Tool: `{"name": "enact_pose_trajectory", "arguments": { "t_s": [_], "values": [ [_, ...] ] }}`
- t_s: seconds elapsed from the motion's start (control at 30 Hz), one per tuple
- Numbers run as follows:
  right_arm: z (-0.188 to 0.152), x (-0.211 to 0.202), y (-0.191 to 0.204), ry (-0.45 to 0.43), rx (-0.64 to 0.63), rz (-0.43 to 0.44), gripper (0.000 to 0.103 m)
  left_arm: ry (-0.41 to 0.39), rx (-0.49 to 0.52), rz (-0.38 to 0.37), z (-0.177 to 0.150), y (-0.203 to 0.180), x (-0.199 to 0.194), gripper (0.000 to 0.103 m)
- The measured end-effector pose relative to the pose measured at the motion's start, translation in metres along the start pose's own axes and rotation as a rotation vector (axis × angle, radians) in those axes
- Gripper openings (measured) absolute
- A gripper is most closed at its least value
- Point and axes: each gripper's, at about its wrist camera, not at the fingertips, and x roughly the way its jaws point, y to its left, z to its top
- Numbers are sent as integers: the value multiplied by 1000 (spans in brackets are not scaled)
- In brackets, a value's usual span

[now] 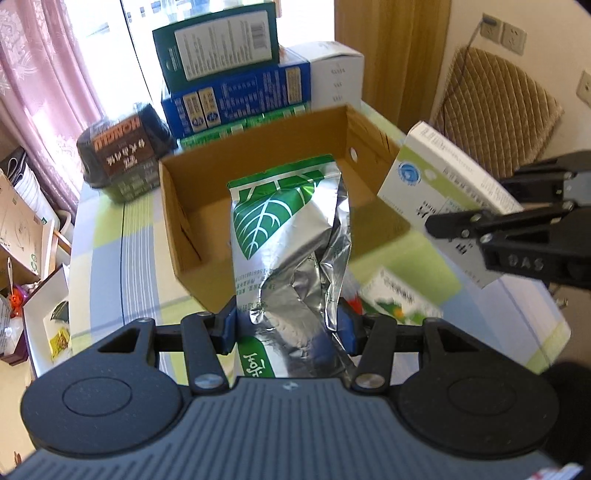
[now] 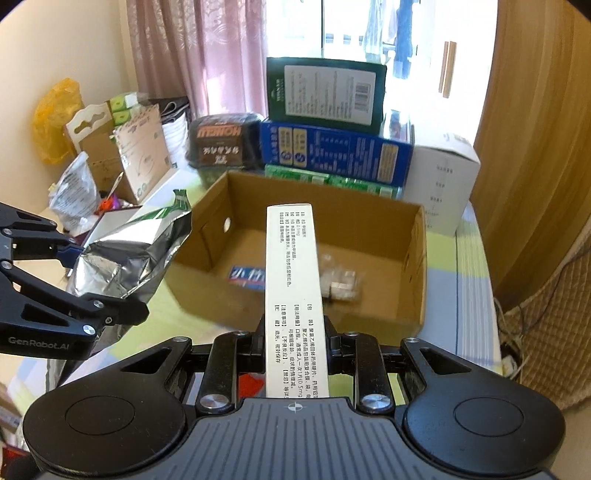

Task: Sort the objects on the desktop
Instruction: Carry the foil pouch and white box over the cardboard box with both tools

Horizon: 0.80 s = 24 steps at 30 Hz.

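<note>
We face a bright window [image 2: 354, 26], daylight washing out the glass. Pink patterned curtains [image 1: 33, 74] hang at its left side. To the right stands a wood-grain panel [image 1: 391, 51], then a cream wall [image 1: 554, 74] carrying power sockets [image 1: 513, 37]. A chair back with a quilted tan cover [image 1: 495, 107] leans by that wall. The tabletop wears a cloth of pale green, blue and white checks [image 1: 122, 236]. Cluttered cardboard and bags [image 2: 110, 158] crowd the left corner.
</note>
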Motion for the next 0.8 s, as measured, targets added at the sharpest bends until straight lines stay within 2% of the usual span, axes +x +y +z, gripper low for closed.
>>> {"name": "enact_pose_trajectory", "arguments": {
  "t_s": [0.27, 0.43, 0.6, 0.8],
  "values": [
    [40, 45, -22, 15, 4, -23, 22, -19, -20, -3, 52, 22, 27, 47],
    [54, 73, -35, 31, 6, -31, 22, -4, -35, -10, 80, 34, 53, 47],
    [63, 97, -42, 42, 21, -30, 22, 7, -83, -14, 99, 49, 80, 47],
    [69, 121, -51, 53, 37, -27, 22, 24, -124, -24, 105, 64, 110, 47]
  ]
}}
